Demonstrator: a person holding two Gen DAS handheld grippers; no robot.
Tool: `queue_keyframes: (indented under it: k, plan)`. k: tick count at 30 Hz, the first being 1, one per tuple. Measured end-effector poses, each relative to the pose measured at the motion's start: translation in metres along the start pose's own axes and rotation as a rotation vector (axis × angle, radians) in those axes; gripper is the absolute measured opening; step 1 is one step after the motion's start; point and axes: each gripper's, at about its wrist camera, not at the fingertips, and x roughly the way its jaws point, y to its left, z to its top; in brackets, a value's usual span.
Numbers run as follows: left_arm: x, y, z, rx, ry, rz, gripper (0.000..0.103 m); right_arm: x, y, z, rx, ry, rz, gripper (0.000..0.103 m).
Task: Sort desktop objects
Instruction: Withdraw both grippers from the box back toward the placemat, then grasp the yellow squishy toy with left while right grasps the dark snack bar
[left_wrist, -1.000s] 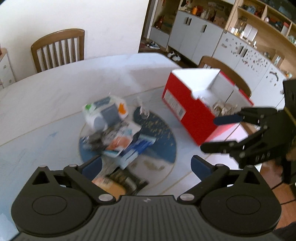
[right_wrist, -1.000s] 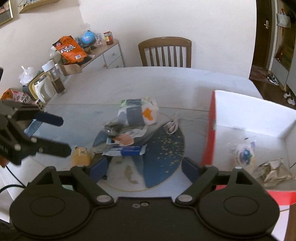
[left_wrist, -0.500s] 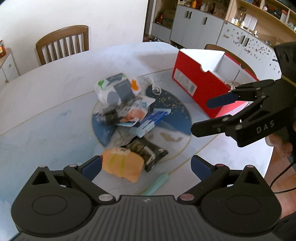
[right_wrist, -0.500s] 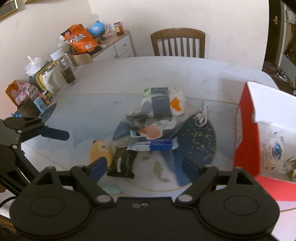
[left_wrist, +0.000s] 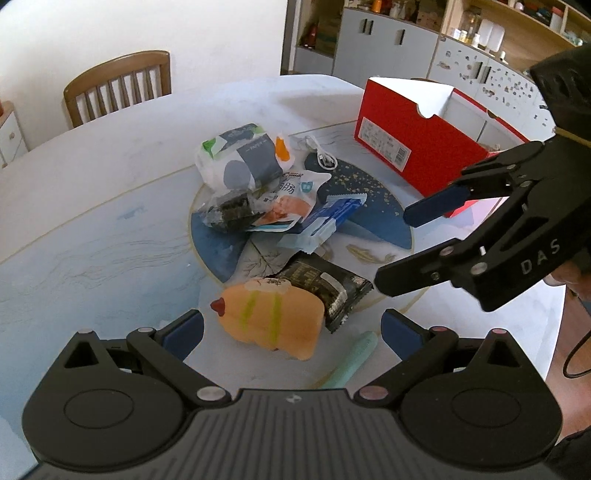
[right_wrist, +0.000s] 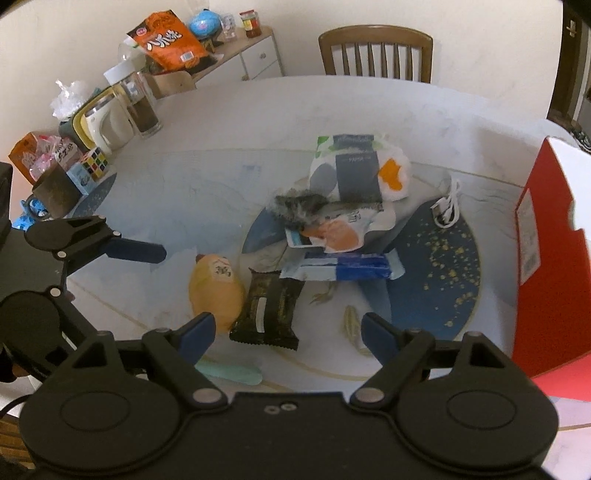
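Left wrist view shows the left gripper (left_wrist: 291, 328) poised above an orange squishy toy (left_wrist: 269, 321) on the desk (left_wrist: 92, 236), its fingers wide and touching nothing. Just beside the toy lie a black packet (left_wrist: 328, 286) and a mint pen (left_wrist: 351, 363). The red box (left_wrist: 406, 147) stands well apart at the far right. To take the toy cleanly, I would centre the fingers on its narrow width and keep clear of the packet's edge. The right gripper (right_wrist: 286, 332) hangs over the black packet (right_wrist: 269, 306), fingers also wide, holding nothing.
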Motion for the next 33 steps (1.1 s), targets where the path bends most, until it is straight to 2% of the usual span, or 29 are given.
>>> queue_keyframes:
  k: [22,26,29,33]
  plan:
    - [0.03,0.025,-0.002,-0.025,-0.025,-0.031,0.101,0.048,-0.005,0.012,0.128,0.028,-0.026,0.076]
    - [0.033,0.026,-0.002,-0.026,-0.027,-0.03,0.097,0.051,-0.006,0.012,0.137,0.029,-0.041,0.075]
    - [0.033,0.027,0.001,-0.023,-0.039,-0.031,0.093,0.05,-0.009,0.011,0.157,0.027,-0.045,0.066]
    - [0.035,0.025,0.003,-0.007,-0.033,-0.043,0.089,0.049,-0.006,0.009,0.131,0.039,-0.023,0.065]
